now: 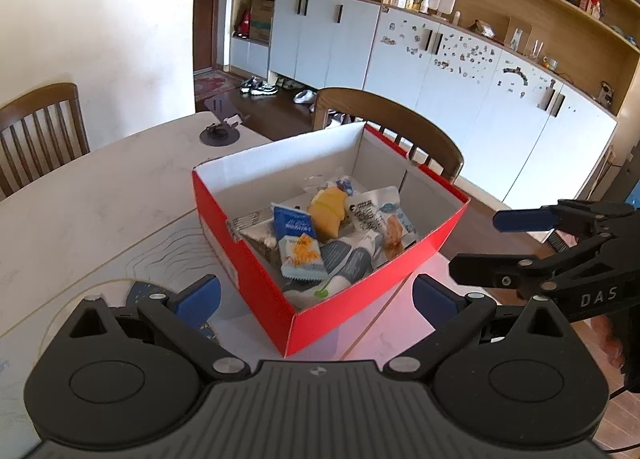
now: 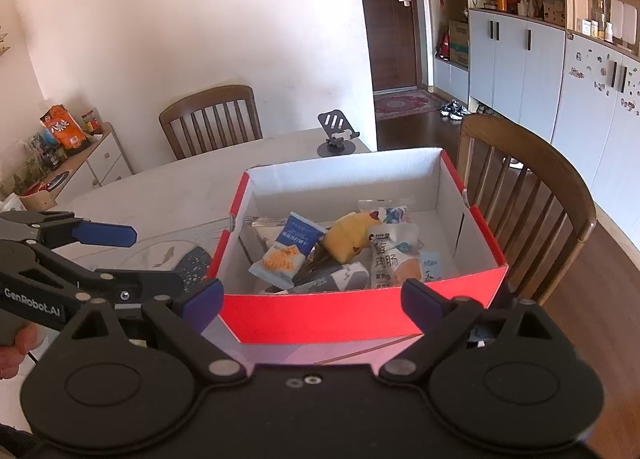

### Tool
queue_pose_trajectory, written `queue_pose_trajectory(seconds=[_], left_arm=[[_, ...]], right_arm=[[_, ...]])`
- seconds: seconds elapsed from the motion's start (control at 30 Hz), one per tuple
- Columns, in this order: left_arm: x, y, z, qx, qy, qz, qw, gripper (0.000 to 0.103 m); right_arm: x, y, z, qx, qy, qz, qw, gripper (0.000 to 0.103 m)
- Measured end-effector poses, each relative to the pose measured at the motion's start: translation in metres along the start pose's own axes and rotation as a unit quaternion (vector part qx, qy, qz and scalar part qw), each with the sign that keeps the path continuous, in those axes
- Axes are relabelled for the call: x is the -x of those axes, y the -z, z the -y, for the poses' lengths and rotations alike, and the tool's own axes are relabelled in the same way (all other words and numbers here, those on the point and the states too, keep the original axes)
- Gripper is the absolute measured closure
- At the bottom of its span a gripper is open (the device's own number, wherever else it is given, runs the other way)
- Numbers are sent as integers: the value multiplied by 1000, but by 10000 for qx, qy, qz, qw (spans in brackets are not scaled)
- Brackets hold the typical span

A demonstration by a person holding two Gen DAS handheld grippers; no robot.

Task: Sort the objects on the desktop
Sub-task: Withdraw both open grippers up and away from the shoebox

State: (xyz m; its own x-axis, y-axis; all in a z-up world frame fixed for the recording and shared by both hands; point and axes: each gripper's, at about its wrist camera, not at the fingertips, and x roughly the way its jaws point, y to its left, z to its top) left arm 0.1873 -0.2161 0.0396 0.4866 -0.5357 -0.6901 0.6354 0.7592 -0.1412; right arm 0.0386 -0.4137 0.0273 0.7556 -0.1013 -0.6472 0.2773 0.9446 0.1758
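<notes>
Lying just beyond both grippers' wide, empty jaws, red box of snack packets.

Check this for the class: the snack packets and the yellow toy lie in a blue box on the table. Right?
One thing is wrong: the box is red outside, not blue, as the right wrist view shows. The snack packets and the yellow toy do lie in it on the table.

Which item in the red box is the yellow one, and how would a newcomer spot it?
Find the red cardboard box on the pale table. Among the crinkly snack packets inside lies the soft yellow plush toy, near the middle; it alone is unwrapped, rounded and plain yellow.
</notes>
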Motion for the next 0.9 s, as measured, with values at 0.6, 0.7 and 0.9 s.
queue_pose_trajectory(seconds=[0.6, 0.7, 0.9], left_arm=[[1, 16, 1, -95, -155, -125, 9998, 0], [0, 17, 0, -88, -208, -159, 9996, 0], [-1, 20, 0, -109, -230, -229, 9994, 0]], right_arm=[[0, 9, -6, -8, 41, -120, 9999, 7], [-1, 11, -7, -16, 59, -154, 9999, 7], [-2, 13, -8, -22, 61, -200, 9998, 7]])
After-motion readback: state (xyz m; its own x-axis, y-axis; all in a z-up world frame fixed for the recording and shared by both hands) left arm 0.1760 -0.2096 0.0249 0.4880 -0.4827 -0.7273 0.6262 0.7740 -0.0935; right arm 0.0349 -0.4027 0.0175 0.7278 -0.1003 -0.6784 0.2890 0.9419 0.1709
